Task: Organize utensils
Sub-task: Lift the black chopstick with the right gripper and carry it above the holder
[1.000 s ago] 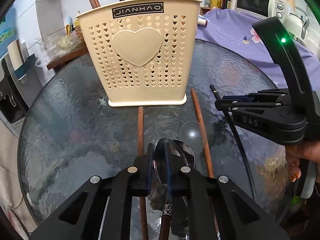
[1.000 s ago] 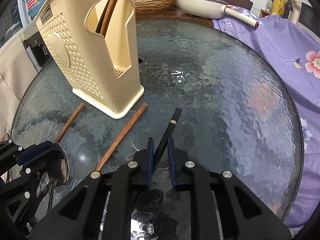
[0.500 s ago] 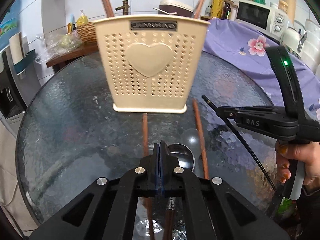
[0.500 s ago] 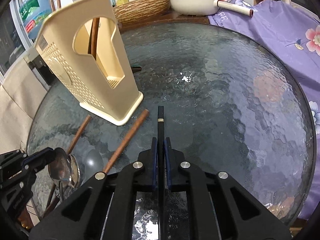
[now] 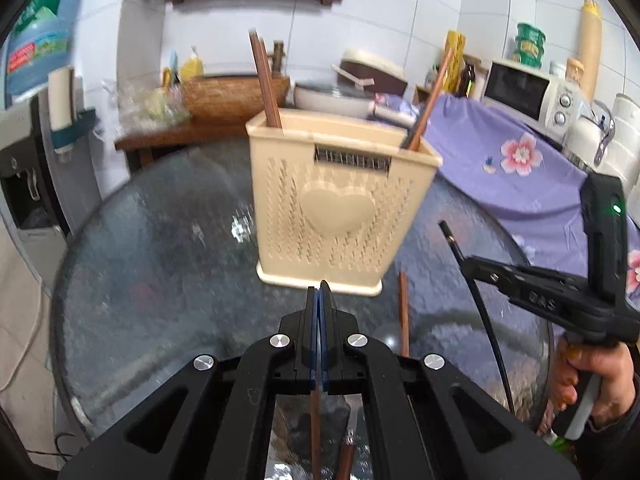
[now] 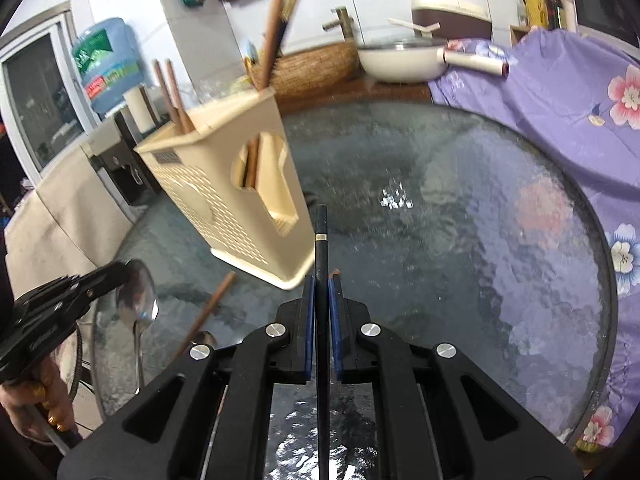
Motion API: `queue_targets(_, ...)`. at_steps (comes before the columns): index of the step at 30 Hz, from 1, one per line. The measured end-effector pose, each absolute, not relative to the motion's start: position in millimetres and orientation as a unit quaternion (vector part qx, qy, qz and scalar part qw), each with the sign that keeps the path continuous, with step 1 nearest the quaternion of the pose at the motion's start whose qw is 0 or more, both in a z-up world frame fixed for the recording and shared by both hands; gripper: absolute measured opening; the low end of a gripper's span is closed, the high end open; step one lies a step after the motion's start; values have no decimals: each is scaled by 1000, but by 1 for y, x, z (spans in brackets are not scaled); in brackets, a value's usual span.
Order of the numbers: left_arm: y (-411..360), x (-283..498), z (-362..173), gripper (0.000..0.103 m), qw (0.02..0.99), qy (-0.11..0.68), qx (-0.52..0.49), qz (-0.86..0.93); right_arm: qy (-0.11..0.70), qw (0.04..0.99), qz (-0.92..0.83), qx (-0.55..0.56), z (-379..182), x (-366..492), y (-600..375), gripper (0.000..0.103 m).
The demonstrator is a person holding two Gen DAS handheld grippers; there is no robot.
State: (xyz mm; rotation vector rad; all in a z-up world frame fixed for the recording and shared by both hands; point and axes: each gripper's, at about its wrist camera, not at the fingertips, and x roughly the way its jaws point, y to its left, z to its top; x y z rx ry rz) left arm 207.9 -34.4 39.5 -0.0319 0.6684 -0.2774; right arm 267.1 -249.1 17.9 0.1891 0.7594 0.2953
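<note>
Right gripper [image 6: 319,286] is clamping the black chopstick [image 6: 320,248], long axis pointing forward, just right of the cream holder [image 6: 224,200] sitting mid-table. Left gripper [image 5: 319,300] is pinching the metal spoon [image 6: 137,304], facing the holder's heart side. Both are hovering near it.

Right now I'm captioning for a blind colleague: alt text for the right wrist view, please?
The right gripper is shut on a black chopstick above a round glass table. Left of it stands a cream utensil holder; the left gripper holds a metal spoon.
</note>
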Motion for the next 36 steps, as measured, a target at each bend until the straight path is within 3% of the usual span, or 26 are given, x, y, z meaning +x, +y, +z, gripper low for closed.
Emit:
queue_targets(21, -28, 210, 118, 1, 975, 202, -14, -89, 276, 931, 218, 96, 114, 214, -242, 8)
queue_targets(36, -14, 256, 192, 1, 992, 127, -18, -15, 225, 938, 252, 72, 201, 217, -226, 8)
